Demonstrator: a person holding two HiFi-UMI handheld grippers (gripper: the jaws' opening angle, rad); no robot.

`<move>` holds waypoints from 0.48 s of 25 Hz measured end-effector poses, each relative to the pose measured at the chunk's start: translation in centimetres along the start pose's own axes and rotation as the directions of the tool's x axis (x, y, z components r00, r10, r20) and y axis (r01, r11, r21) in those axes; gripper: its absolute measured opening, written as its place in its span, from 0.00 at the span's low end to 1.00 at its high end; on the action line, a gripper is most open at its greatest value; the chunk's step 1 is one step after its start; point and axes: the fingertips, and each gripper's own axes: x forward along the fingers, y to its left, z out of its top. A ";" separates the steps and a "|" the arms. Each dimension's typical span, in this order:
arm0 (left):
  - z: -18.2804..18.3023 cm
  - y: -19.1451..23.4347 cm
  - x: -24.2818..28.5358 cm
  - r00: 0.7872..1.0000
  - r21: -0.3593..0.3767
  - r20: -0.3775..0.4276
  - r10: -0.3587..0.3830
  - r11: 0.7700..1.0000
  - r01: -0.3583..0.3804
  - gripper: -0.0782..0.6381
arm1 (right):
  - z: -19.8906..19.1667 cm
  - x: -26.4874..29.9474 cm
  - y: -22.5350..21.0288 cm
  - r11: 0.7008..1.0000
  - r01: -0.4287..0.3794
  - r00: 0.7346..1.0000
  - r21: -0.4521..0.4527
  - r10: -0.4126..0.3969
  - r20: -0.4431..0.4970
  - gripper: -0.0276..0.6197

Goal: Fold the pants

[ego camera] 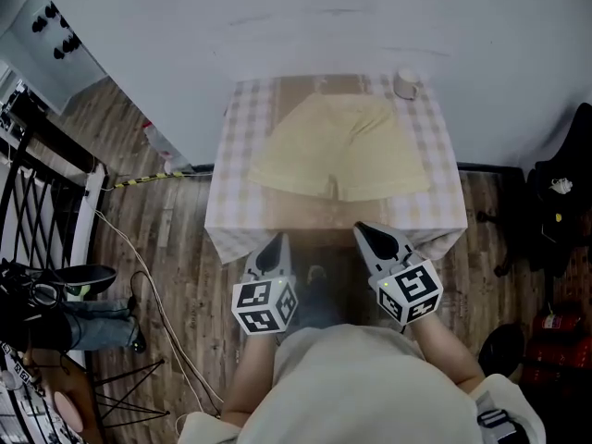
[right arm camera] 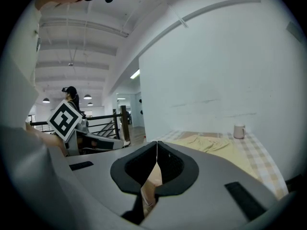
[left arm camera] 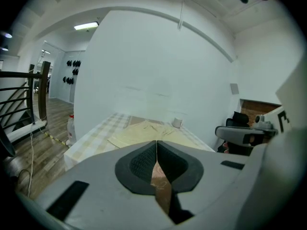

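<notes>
Pale yellow shorts (ego camera: 339,151) lie spread flat on a small table with a checked cloth (ego camera: 237,169), waistband toward the wall, leg ends toward me. The same shorts (left arm camera: 144,133) show low in the left gripper view and again as shorts (right arm camera: 211,143) in the right gripper view. My left gripper (ego camera: 275,250) hangs below the table's front edge, off the cloth, jaws shut and empty. My right gripper (ego camera: 373,236) is at the front edge too, jaws shut with nothing between them. Neither touches the shorts.
A white mug (ego camera: 405,84) stands at the table's far right corner by the white wall. Wooden floor surrounds the table, with a black railing (ego camera: 42,169) at left, a cable on the floor, and dark objects (ego camera: 560,202) at right.
</notes>
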 end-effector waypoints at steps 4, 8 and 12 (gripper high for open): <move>1.4 2.2 2.7 1.000 -0.003 -0.006 0.001 1.000 -0.001 0.12 | 1.4 3.7 -0.9 1.000 -0.007 1.000 -0.022 0.007 -0.004 0.04; 2.6 4.8 5.4 1.000 0.002 -0.012 0.014 1.000 -0.014 0.12 | 2.3 6.9 -1.7 0.999 -0.012 1.000 -0.038 0.011 -0.013 0.04; 3.2 7.6 7.9 0.999 -0.006 -0.027 0.036 0.999 -0.036 0.12 | 3.2 9.7 -2.6 0.999 -0.011 1.000 -0.046 0.010 -0.021 0.04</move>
